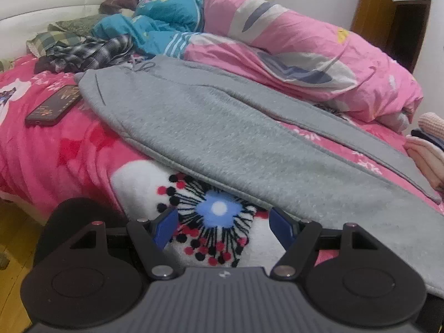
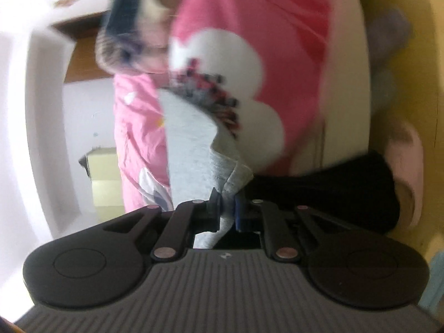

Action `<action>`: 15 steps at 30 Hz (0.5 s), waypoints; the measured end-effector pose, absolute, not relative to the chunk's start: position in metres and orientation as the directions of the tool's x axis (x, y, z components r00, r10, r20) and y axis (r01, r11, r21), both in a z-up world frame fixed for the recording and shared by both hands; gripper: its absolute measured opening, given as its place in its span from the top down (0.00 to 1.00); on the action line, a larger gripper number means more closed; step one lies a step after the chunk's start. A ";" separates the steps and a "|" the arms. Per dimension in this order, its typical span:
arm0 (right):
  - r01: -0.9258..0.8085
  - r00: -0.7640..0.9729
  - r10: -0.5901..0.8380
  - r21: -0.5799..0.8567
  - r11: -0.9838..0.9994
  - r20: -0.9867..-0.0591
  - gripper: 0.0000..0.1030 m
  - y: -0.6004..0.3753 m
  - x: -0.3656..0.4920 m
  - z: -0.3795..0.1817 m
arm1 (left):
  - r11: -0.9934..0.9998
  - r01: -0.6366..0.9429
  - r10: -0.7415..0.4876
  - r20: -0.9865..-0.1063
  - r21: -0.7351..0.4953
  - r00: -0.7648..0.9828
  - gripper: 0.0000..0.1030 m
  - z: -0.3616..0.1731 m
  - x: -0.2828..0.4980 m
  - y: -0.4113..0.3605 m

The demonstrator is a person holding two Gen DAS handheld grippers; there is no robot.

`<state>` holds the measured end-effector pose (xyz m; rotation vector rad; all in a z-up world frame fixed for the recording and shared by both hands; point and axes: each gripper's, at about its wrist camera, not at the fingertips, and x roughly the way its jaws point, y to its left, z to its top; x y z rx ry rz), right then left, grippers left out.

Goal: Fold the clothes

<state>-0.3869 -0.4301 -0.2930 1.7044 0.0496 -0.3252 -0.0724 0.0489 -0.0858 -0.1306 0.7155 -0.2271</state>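
Note:
Grey sweatpants point(image 1: 227, 127) lie flat across the pink flowered blanket point(image 1: 55, 144), waistband and drawstring at the far left, legs running to the lower right. My left gripper point(image 1: 223, 226) hovers open above the blanket near the bed's front edge, nothing between its blue pads, just short of the pants' near edge. In the blurred, rolled right wrist view my right gripper point(image 2: 228, 208) is shut on a bunched fold of the grey sweatpants point(image 2: 191, 144), which stretch away from the pads over the blanket point(image 2: 277, 55).
A dark phone point(image 1: 54, 105) lies on the blanket at the left. A pink duvet point(image 1: 305, 55), a blue quilt point(image 1: 166, 14) and a plaid garment point(image 1: 91, 52) are heaped behind. Folded pale clothes point(image 1: 427, 149) sit at the right edge. A pink slipper point(image 2: 408, 172) and dark cloth point(image 2: 333, 194) show on the floor.

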 end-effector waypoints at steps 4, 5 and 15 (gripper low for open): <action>0.391 0.891 -0.237 0.920 -0.032 -0.387 0.81 -0.443 -0.397 -0.273 | 0.976 0.124 -0.210 -0.637 -0.177 0.742 0.22 -0.082 -0.070 0.049; 0.451 0.859 -0.282 0.892 0.023 -0.427 0.80 -0.445 -0.402 -0.263 | 0.976 0.118 -0.209 -0.632 -0.183 0.746 0.19 -0.081 -0.070 0.050; 0.575 0.818 -0.440 0.522 0.629 -0.371 0.48 -0.425 -0.322 -0.141 | 0.962 0.109 -0.239 -0.587 -0.248 0.774 0.00 -0.070 -0.071 0.048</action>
